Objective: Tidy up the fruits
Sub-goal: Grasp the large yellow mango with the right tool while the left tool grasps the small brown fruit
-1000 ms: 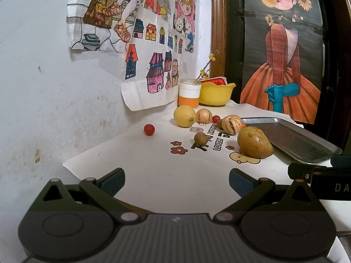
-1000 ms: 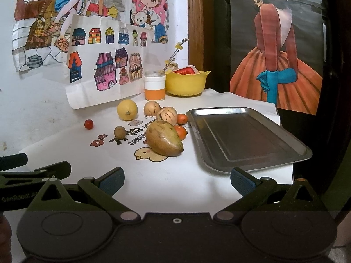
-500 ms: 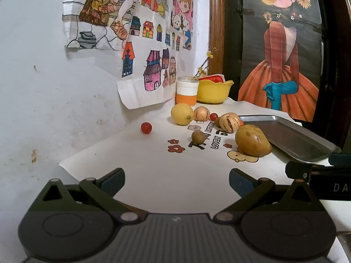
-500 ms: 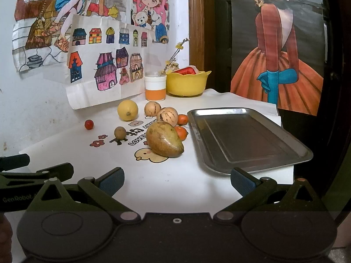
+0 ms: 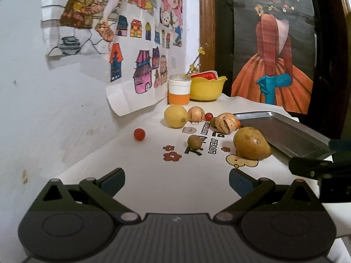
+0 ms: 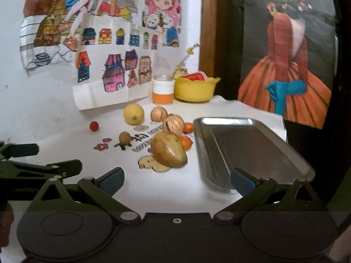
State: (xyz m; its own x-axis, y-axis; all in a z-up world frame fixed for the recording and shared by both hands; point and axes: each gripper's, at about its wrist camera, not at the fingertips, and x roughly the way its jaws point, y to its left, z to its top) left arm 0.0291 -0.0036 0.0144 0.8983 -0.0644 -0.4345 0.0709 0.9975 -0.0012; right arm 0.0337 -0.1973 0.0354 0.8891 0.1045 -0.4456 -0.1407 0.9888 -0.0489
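Currently both spread and empty: left gripper (image 5: pixel 176 180), right gripper (image 6: pixel 176 180). Fruit sits loose on the white printed cloth (image 6: pixel 175 186), left of the empty steel tray (image 6: pixel 252 149); brownish-yellow mango (image 6: pixel 169 151) is nearest. Risk: the mango touches the small orange fruits (image 6: pixel 186 142), so a sloppy grab likely rolls them. The round red cherry tomato (image 5: pixel 139 134) lies well apart and could roll.

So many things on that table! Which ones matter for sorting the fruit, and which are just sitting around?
Part of the job:
- large brownish-yellow mango
- round yellow lemon
- two striped beige melons
- small brown kiwi
- small red tomato
- orange tangerines
- empty steel tray

Just lying about:
- yellow plastic bowl
- white-and-orange cup
- coloured drawings on the wall
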